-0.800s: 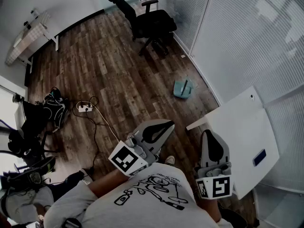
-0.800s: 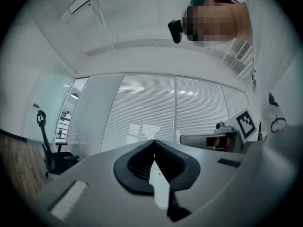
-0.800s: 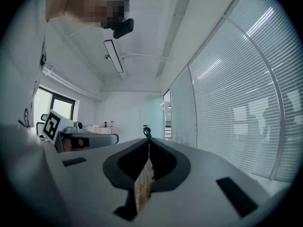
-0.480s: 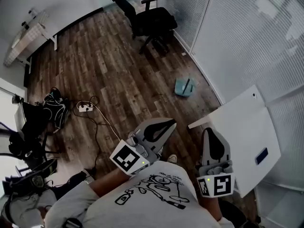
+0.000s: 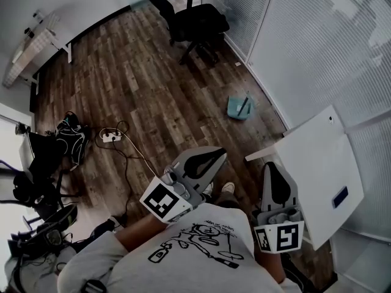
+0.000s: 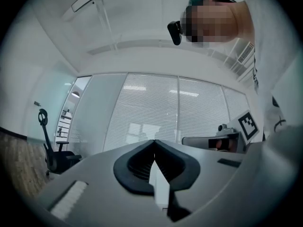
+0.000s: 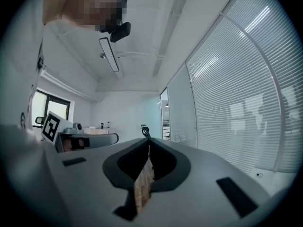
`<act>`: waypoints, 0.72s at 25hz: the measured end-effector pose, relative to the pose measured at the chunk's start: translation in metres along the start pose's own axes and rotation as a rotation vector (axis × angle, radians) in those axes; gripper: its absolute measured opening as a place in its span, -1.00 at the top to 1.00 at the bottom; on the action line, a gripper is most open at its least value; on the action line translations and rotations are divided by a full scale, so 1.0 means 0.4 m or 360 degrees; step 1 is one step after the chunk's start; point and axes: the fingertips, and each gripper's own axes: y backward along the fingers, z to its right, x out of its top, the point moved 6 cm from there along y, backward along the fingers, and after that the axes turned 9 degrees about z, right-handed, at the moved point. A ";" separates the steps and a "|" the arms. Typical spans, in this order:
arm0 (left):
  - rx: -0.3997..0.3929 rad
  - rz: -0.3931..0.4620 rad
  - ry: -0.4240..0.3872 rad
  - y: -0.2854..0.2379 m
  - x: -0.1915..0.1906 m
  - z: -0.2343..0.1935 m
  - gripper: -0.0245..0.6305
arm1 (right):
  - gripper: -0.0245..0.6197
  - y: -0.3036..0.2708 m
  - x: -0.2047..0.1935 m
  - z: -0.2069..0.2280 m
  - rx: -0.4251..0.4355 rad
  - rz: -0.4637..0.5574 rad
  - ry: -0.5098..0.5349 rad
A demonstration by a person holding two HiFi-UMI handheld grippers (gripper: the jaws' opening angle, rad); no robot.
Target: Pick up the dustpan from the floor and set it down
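The teal dustpan [image 5: 239, 107] lies on the wooden floor close to the blind-covered glass wall, well ahead of both grippers. My left gripper [image 5: 221, 154] is held out in front of the person's chest, pointing toward the dustpan, its jaws shut and empty. My right gripper [image 5: 271, 167] sits beside it, next to the white table's corner, also shut and empty. In the left gripper view the left gripper's [image 6: 154, 141] tips meet in front of the blinds. In the right gripper view the right gripper's [image 7: 147, 140] tips meet too. The dustpan shows in neither gripper view.
A white table [image 5: 317, 163] stands at the right beside the right gripper. A black office chair [image 5: 192, 20] is at the far end of the floor. A power strip with cables [image 5: 110, 137] and a dark bag [image 5: 68, 140] lie at the left.
The person has stepped a little forward, and a shoe now shows under the left gripper. The dustpan sits slightly higher in the head view. Both grippers stay shut and level.
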 end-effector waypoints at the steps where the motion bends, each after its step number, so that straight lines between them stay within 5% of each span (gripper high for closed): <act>1: -0.0002 -0.0010 0.0001 0.003 -0.005 -0.003 0.92 | 0.91 -0.001 -0.002 -0.001 -0.0003 -0.0006 0.0000; 18: 0.0055 0.0005 0.0007 -0.111 -0.023 -0.070 0.92 | 0.91 -0.105 -0.027 0.105 0.0036 -0.0010 -0.0049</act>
